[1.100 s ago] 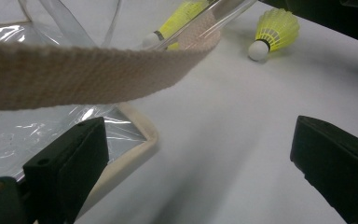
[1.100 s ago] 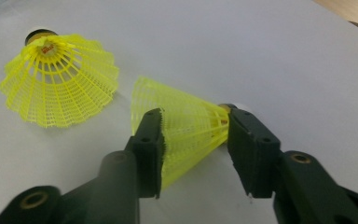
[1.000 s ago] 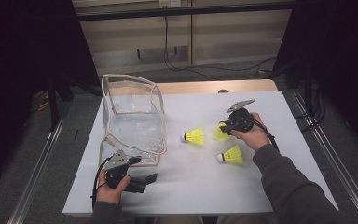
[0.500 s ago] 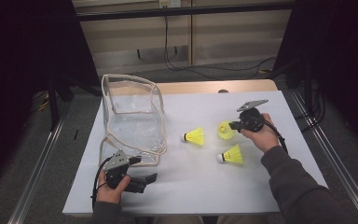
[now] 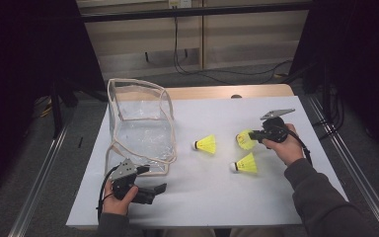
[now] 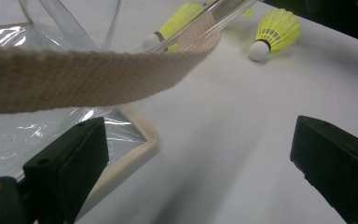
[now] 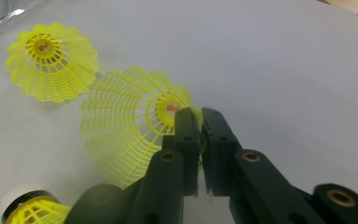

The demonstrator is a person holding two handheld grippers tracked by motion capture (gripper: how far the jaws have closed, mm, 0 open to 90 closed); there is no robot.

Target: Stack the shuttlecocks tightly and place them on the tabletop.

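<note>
The yellow shuttlecock [image 7: 130,135] sits pinched by its skirt rim in my right gripper [image 7: 200,122], jaws nearly together (a thin mesh hold). It could twist free before reaching the clear bag [image 5: 140,126] beyond my wide-open left gripper [image 5: 153,190].

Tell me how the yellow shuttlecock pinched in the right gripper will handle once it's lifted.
The shuttlecock looks very light: its skirt is open plastic mesh. The right gripper pinches only the thin skirt edge, so the mesh will probably flex and the shuttlecock may swing or slip. Set down, it would likely tip onto its side and roll in a curve, as the loose shuttlecock lies on the table.
</note>
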